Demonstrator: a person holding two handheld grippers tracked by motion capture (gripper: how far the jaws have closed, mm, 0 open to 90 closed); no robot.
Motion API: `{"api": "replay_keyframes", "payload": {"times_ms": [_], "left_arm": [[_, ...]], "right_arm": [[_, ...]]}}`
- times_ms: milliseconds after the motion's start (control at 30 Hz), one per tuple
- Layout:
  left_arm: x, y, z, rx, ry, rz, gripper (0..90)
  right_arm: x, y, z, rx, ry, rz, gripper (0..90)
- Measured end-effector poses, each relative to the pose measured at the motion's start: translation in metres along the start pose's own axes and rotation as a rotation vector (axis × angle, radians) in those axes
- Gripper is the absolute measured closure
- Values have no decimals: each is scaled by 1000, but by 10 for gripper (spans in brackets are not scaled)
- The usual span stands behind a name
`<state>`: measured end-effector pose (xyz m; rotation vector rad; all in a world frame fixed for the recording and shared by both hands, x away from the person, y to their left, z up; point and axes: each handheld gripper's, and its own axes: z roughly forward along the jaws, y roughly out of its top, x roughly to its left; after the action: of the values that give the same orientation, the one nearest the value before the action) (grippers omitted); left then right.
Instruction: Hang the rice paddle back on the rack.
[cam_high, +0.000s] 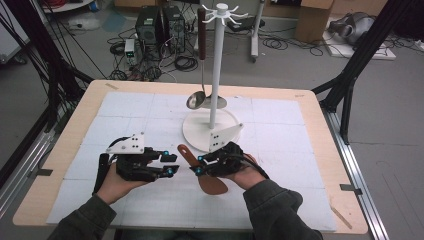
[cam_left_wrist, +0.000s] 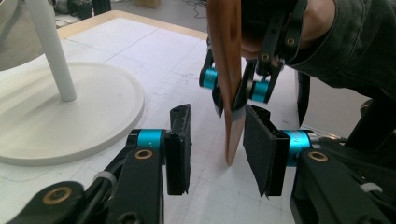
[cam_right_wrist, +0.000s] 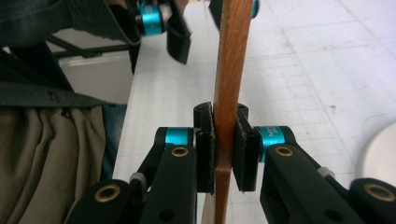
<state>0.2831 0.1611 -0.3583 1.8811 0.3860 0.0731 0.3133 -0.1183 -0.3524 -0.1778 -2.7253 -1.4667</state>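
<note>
Wooden spatula (cam_right_wrist: 232, 70), flat and smooth, clamped between right gripper (cam_right_wrist: 227, 154) fingers; left gripper (cam_left_wrist: 217, 149) fingers apart.

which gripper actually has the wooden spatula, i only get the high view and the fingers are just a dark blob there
observer: the right gripper is shut on the wooden spatula; its fingers press on both flat faces.
operator: is the left one gripping it too
observer: no, the left gripper is open. One end of the spatula hangs between its fingers, with a clear gap on one side.
operator: is the spatula lying flat
observer: no, it is held on edge, so both gripper views look at its thin side.
</note>
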Motion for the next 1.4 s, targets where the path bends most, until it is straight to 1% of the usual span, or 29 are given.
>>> {"api": "replay_keyframes", "payload": {"times_ms": [33, 100, 133, 267, 400, 433, 667, 733, 867, 1000, 1067, 1133, 1233, 1400], "left_arm": [[0, 0, 0, -2, 3, 0, 605], [0, 0, -1, 1, 14, 0, 597], [0, 0, -2, 4, 17, 5, 589], [0, 0, -4, 15, 35, 8, 575], [1, -1, -5, 23, 47, 8, 541], [1, -1, -6, 24, 49, 7, 533], [3, -2, -7, 40, 85, 7, 469], [4, -3, -8, 45, 91, 1, 452], [6, -4, -10, 65, 117, 7, 412], [8, -6, -11, 71, 132, 2, 383], [9, -6, -11, 85, 143, 6, 364], [10, -7, -12, 90, 152, 1, 338], [11, -8, -13, 93, 172, 3, 305], [15, -11, -18, 97, 204, -12, 265]], "right_arm": [[1, 0, -2, -6, -4, 15, 820], [0, 1, -5, -19, -18, 9, 823], [-1, 1, -7, -30, -37, 11, 824], [-5, 0, -13, -61, -60, 35, 825], [-10, -2, -16, -79, -61, 60, 825], [-11, -2, -16, -87, -63, 60, 825], [-19, -5, -21, -106, -74, 87, 824], [-22, -6, -23, -112, -81, 96, 824], [-28, -5, -28, -127, -97, 104, 824], [-34, -7, -32, -141, -110, 126, 824], [-38, -8, -34, -146, -118, 135, 824], [-41, -9, -36, -153, -122, 144, 824], [-45, -10, -39, -152, -122, 151, 824], [-50, -7, -45, -153, -139, 150, 823]]}}
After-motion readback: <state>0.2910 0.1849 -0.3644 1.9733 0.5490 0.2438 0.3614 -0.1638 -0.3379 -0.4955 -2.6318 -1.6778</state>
